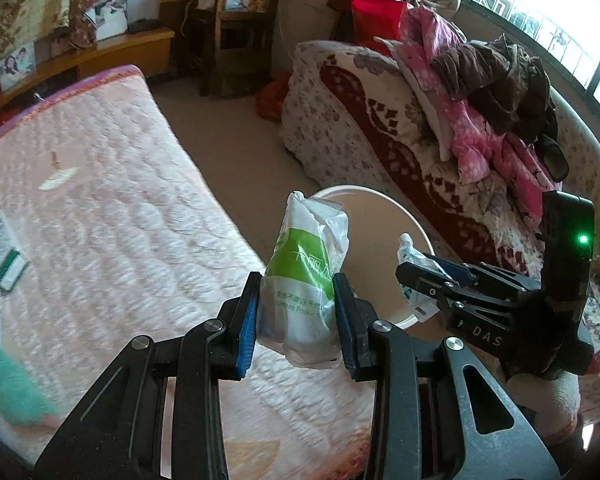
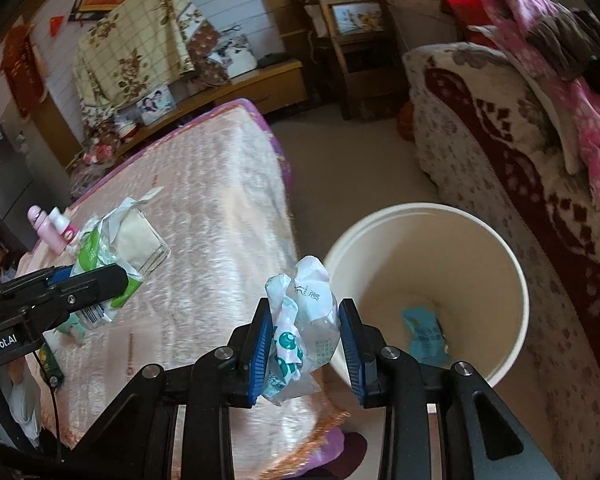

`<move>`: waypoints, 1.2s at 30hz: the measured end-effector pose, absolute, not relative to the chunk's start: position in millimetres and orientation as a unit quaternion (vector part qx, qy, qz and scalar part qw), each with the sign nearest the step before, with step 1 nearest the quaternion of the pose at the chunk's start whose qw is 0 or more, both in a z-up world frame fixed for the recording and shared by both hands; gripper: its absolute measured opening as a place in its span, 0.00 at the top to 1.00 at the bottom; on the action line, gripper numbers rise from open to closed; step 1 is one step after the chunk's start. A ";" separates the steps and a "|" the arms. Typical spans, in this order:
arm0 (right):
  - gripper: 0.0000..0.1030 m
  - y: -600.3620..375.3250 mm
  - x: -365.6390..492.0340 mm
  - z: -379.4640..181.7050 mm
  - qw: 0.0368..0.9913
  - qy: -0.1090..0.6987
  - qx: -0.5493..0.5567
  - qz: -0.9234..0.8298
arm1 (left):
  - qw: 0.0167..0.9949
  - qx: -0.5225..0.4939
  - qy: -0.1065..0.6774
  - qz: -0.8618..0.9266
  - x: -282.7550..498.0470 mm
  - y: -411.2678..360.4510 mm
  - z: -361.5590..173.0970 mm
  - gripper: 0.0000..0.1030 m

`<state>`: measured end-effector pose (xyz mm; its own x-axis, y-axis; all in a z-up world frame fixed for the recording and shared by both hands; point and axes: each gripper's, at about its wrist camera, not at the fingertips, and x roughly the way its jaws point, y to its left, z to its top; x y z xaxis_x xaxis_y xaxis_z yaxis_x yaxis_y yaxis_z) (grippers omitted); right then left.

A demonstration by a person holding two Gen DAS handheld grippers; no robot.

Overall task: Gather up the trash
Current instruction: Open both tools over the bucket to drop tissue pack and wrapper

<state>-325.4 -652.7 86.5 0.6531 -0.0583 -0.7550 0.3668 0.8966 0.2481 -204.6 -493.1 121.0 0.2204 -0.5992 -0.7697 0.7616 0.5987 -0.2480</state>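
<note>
Black linkage arms and two blue-padded fingers fill the foreground of each wrist view. Between the pads of the left gripper (image 1: 296, 320) sits one green-and-white plastic tissue packet (image 1: 306, 276), clamped upright at its lower half, its crumpled top poking above the fingers. It hangs over the edge of the pink quilted bed cover (image 1: 100, 184), just short of the round cream plastic bin (image 1: 414, 224) on the floor.

From the right wrist view, the right gripper (image 2: 307, 340) pinches one crumpled white wrapper with teal print (image 2: 302, 320) between its two pads, held beside the bin's near rim (image 2: 340, 252). Inside the bin lies one flat blue packet (image 2: 424, 334) against the bottom.

Both grippers show in each other's cameras: the right one (image 1: 420, 280) at the bin's far side with its wrapper (image 1: 410, 254), the left one (image 2: 96, 280) over the bed with its tissue packet (image 2: 108, 256).

On the bed I count one small pink bottle (image 2: 46, 228) at the far left edge and one white strip of paper (image 1: 59, 179) lying flat. One floral sofa (image 1: 360, 120) stands beyond the bin, heaped with pink clothing (image 1: 472, 140) and a brown garment (image 1: 496, 76).
</note>
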 end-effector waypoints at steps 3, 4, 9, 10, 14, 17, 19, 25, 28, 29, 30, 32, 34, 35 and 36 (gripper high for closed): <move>0.70 -666.9 -329.3 80.0 0.884 0.402 0.201 -0.131 | 0.769 0.093 0.450 -0.445 -205.6 -511.5 114.2 0.69; 0.70 -670.8 -330.5 78.4 0.883 0.402 0.203 -0.135 | 0.767 0.092 0.452 -0.447 -205.7 -515.8 112.5 0.69; 0.70 -696.8 -334.5 71.2 0.877 0.401 0.215 -0.156 | 0.753 0.081 0.466 -0.457 -202.8 -546.0 101.7 0.69; 0.70 -701.1 -334.3 70.5 0.876 0.401 0.216 -0.159 | 0.752 0.081 0.468 -0.457 -202.4 -551.5 100.0 0.68; 0.70 -718.6 -332.5 66.1 0.873 0.400 0.218 -0.173 | 0.747 0.073 0.472 -0.462 -200.3 -573.8 92.9 0.68; 0.69 -728.8 -332.8 63.0 0.871 0.399 0.222 -0.182 | 0.741 0.067 0.475 -0.470 -198.4 -586.0 87.9 0.64; 0.63 -735.5 -332.9 61.0 0.870 0.398 0.224 -0.188 | 0.736 0.063 0.478 -0.475 -197.2 -593.2 82.9 0.54; 0.48 -749.5 -334.1 53.1 0.863 0.396 0.228 -0.213 | 0.730 0.052 0.494 -0.469 -194.0 -599.1 70.5 0.39; 0.47 -748.6 -334.7 48.0 0.861 0.401 0.231 -0.212 | 0.738 0.060 0.490 -0.461 -194.4 -593.9 71.3 0.39; 0.47 -747.1 -334.4 46.3 0.860 0.403 0.232 -0.209 | 0.740 0.060 0.489 -0.457 -194.0 -591.1 72.3 0.39; 0.47 -745.8 -334.0 44.7 0.860 0.404 0.234 -0.207 | 0.743 0.059 0.488 -0.454 -193.7 -587.5 73.8 0.39; 0.47 -743.4 -332.7 42.3 0.859 0.405 0.237 -0.203 | 0.751 0.060 0.486 -0.444 -193.6 -580.7 76.2 0.39; 0.47 -737.9 -331.4 41.1 0.859 0.406 0.238 -0.199 | 0.758 0.060 0.480 -0.438 -194.9 -572.7 80.5 0.39; 0.46 -734.1 -330.3 41.3 0.860 0.408 0.237 -0.196 | 0.761 0.062 0.479 -0.434 -195.3 -571.3 81.2 0.39; 0.46 -730.5 -329.4 41.9 0.860 0.409 0.236 -0.193 | 0.766 0.066 0.477 -0.425 -196.5 -566.7 83.4 0.39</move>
<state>-329.4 -730.5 41.9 0.5914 -0.1398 -0.7942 0.5258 0.8136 0.2483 -196.5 -566.7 83.4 0.1833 -0.5889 -0.7872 0.7147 0.6297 -0.3046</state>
